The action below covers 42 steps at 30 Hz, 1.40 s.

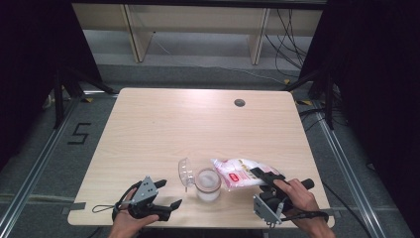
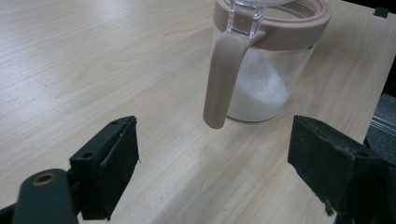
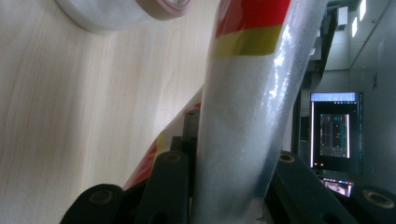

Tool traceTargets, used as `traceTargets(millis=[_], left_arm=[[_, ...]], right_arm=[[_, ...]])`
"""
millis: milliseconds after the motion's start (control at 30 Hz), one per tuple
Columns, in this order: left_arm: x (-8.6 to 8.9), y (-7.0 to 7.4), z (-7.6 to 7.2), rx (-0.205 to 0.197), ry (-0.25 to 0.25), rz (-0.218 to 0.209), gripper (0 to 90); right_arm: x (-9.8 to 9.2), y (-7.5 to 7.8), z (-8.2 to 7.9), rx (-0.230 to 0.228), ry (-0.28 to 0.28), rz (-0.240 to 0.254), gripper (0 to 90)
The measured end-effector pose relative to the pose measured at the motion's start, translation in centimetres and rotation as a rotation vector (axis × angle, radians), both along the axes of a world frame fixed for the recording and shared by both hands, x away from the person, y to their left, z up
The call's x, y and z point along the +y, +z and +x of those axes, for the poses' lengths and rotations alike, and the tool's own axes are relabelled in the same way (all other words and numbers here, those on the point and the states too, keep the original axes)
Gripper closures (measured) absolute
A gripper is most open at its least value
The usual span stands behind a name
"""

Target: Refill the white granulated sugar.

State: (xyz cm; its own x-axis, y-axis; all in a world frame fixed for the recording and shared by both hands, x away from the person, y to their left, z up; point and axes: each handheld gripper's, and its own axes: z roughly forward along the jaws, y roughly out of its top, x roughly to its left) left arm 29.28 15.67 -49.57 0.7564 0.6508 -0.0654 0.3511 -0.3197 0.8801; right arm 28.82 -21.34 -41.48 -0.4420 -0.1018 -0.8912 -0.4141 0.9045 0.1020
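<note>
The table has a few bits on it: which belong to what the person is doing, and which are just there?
In use:
- plastic bag of white grains, clamped in the right gripper
- clear jar with pink rim, lid flipped open, some white grains inside
- left gripper, open, facing the jar

Just there:
- round cable hole in the table
- shelving behind

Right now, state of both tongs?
Left tongs: open, empty, facing the jar.
Right tongs: shut on the bag.

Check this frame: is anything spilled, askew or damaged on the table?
No spill or damage stands out. The jar stands upright with its clear lid flipped open, and the right gripper holds the bag beside it, lying sideways.
</note>
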Motion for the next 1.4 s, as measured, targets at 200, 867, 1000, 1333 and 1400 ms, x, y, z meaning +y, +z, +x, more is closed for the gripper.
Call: traceTargets(millis=[200, 867, 1000, 1333, 1400], left_arm=[[0.0, 0.0, -0.1, 0.009, 0.009, -0.006, 15.9], [0.0, 0.0, 0.0, -0.001, -0.003, 0.001, 15.9], [0.1, 0.0, 0.1, 0.001, -0.007, 0.010, 16.3], [0.2, 0.0, 0.1, 0.000, -0.008, 0.017, 16.3], [0.2, 0.1, 0.1, -0.001, -0.006, 0.022, 16.3]], right_arm=[[-0.3, -0.4, 0.7, 0.022, -0.013, 0.057, 76.9], [-1.3, -2.1, 3.3, 0.236, -0.076, 0.402, 79.0], [-1.6, -2.4, 4.1, 0.264, -0.092, 0.452, 79.4], [-1.5, -2.9, 6.2, 0.321, -0.124, 0.567, 80.7], [-1.3, -3.0, 6.5, 0.338, -0.134, 0.594, 80.8]])
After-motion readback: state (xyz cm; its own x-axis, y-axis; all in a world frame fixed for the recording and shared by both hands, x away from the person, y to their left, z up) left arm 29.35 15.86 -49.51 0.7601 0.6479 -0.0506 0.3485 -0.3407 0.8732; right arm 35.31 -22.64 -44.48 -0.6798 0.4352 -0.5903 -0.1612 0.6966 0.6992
